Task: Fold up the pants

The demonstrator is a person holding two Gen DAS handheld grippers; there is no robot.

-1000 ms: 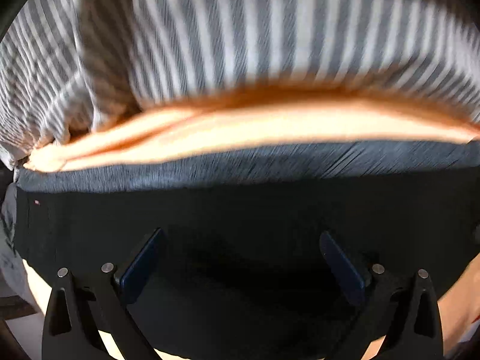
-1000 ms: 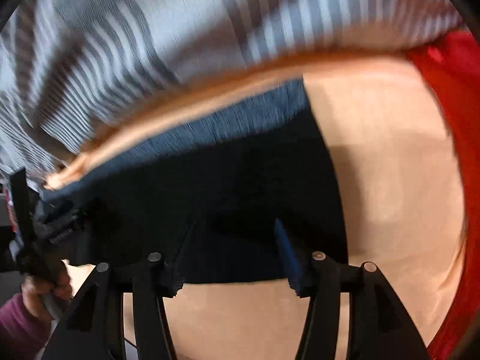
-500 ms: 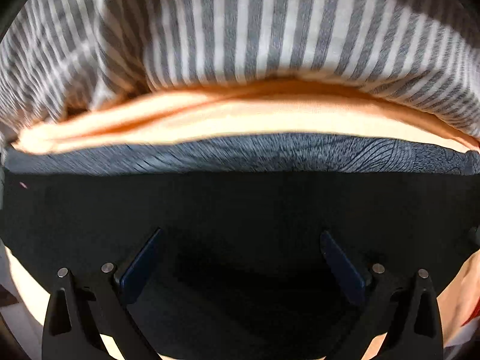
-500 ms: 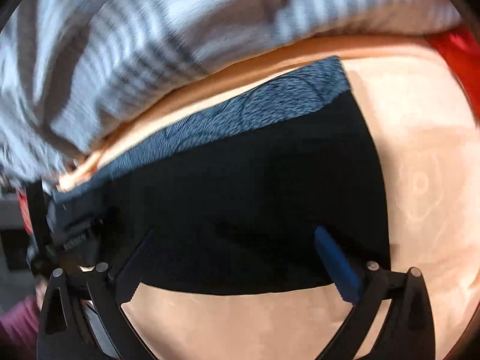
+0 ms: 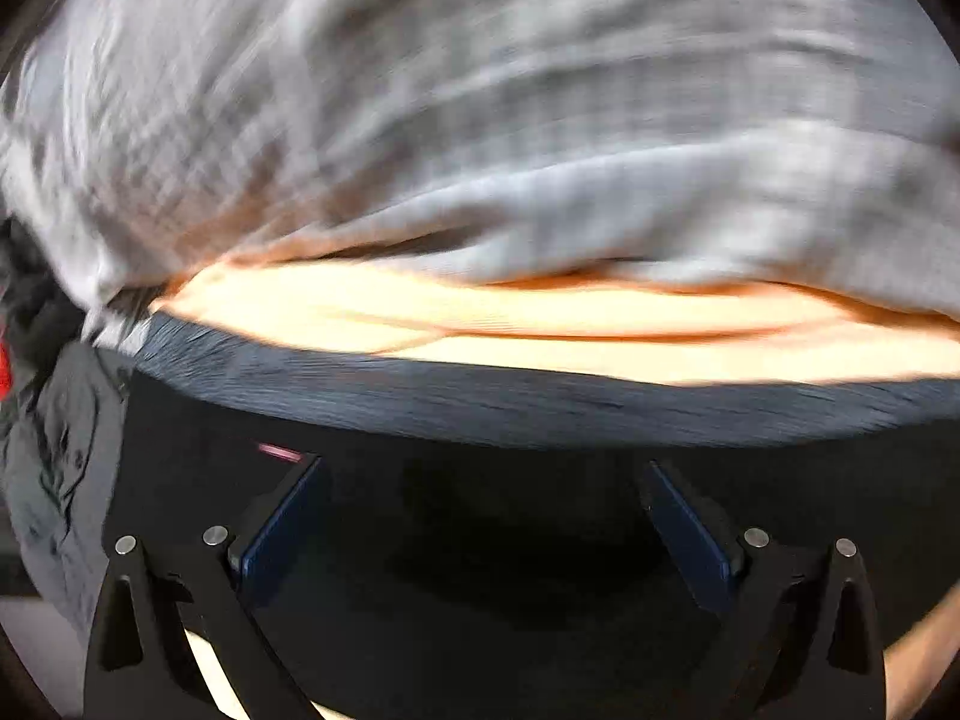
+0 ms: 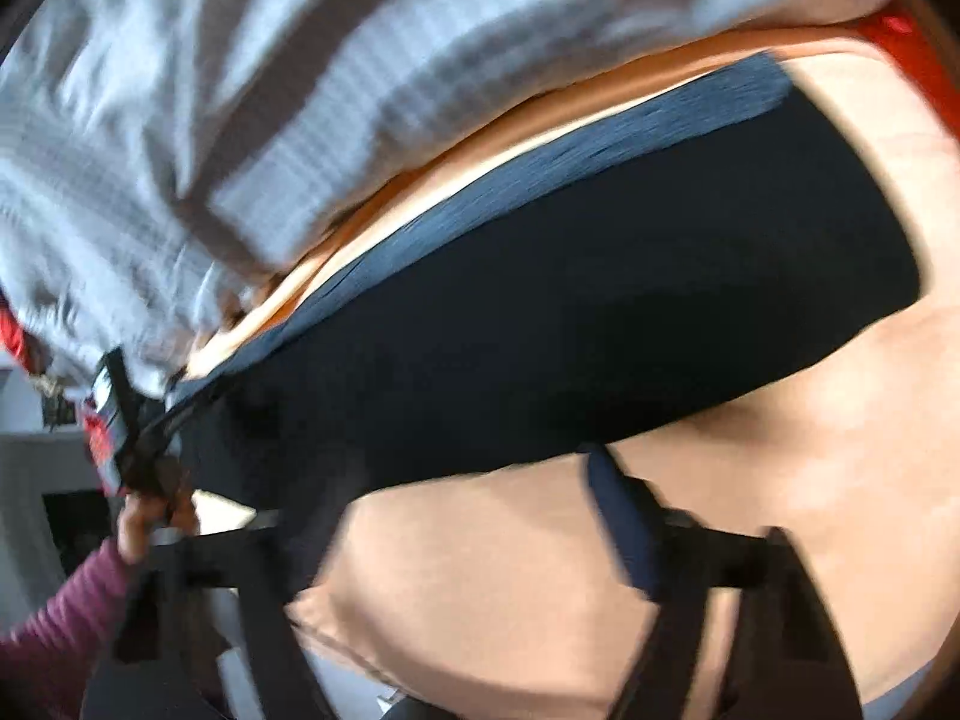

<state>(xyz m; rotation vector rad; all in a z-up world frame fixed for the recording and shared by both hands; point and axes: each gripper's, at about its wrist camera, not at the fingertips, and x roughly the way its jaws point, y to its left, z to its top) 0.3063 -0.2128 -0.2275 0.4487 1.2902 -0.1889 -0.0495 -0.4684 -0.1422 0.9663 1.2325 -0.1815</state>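
Note:
Folded black pants [image 5: 480, 510] with a grey-blue band [image 5: 510, 402] along their far edge lie on a peach cloth. My left gripper [image 5: 480, 516] is open just above them, blue pads [image 5: 282, 528] wide apart and empty. In the right wrist view the pants [image 6: 570, 312] lie as a dark folded slab. My right gripper [image 6: 456, 516] is open at their near edge with nothing between its pads. The left gripper also shows in the right wrist view [image 6: 129, 420], in a hand at the pants' left end. Both views are blurred.
A grey-and-white striped cloth [image 5: 480, 120] bulges behind the pants, also in the right wrist view [image 6: 270, 90]. The peach cloth [image 6: 600, 570] covers the surface. A red fabric [image 6: 918, 60] lies at the far right. A grey garment [image 5: 54, 480] hangs at the left.
The right gripper has pulled back and tilted; the pants' near edge now lies at its fingertips instead of between them. The left view shifted and blurred; its jaws stayed open.

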